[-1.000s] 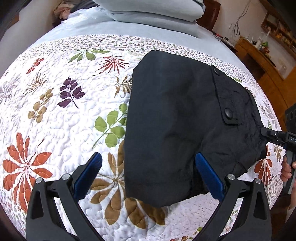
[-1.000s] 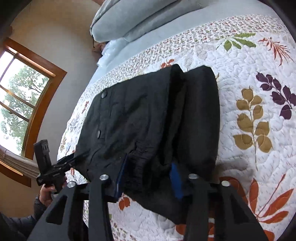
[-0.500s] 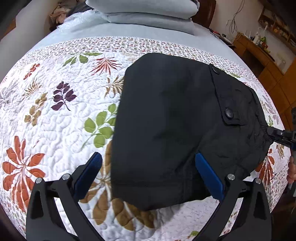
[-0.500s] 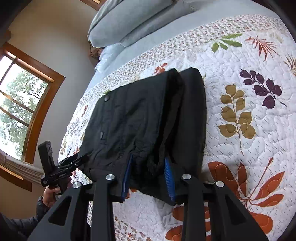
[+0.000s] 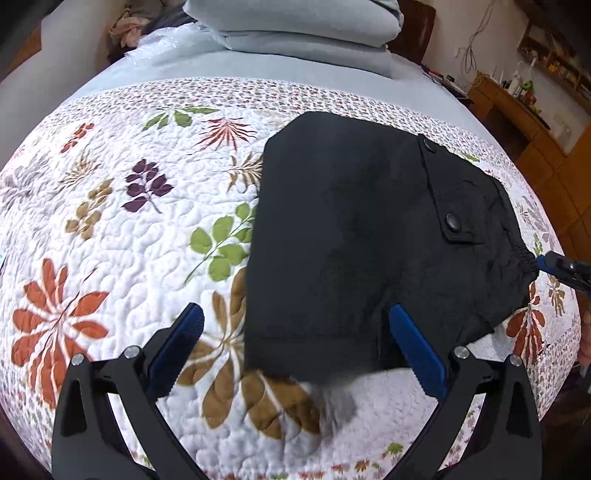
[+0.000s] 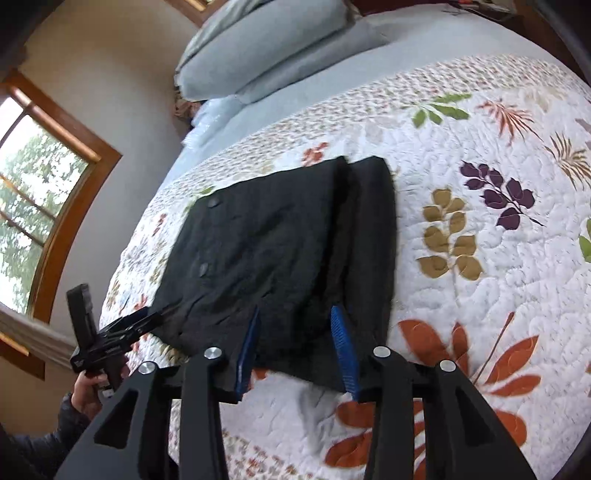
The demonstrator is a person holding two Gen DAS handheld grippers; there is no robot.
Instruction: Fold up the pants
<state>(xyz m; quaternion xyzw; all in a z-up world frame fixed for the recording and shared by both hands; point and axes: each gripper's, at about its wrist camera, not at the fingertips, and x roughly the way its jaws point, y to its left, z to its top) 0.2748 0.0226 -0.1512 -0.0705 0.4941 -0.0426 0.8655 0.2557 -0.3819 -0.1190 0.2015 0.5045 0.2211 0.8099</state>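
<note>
The black pants (image 5: 354, 240) lie folded into a compact stack on the floral quilt (image 5: 110, 229), buttons on the top flap; they also show in the right wrist view (image 6: 280, 258). In one wrist view a gripper (image 5: 295, 328) stands wide open, blue pads either side of the stack's near edge, touching nothing. The other gripper's tip (image 5: 554, 264) sits at the stack's right corner by the elastic waistband. In the other wrist view a gripper (image 6: 295, 325) has its pads partly open with the near edge of the stack between them, and the second gripper (image 6: 147, 319) is at the stack's left corner.
Grey pillows (image 5: 295, 22) are stacked at the head of the bed. A wooden sideboard (image 5: 517, 110) with small items stands beside the bed. A wood-framed window (image 6: 44, 206) is in the wall. The bed edge runs close under both grippers.
The pads on the stack's near edge have spread apart and drawn back. The stack's near edge has dropped flat onto the quilt. The wide-open gripper has pulled back slightly.
</note>
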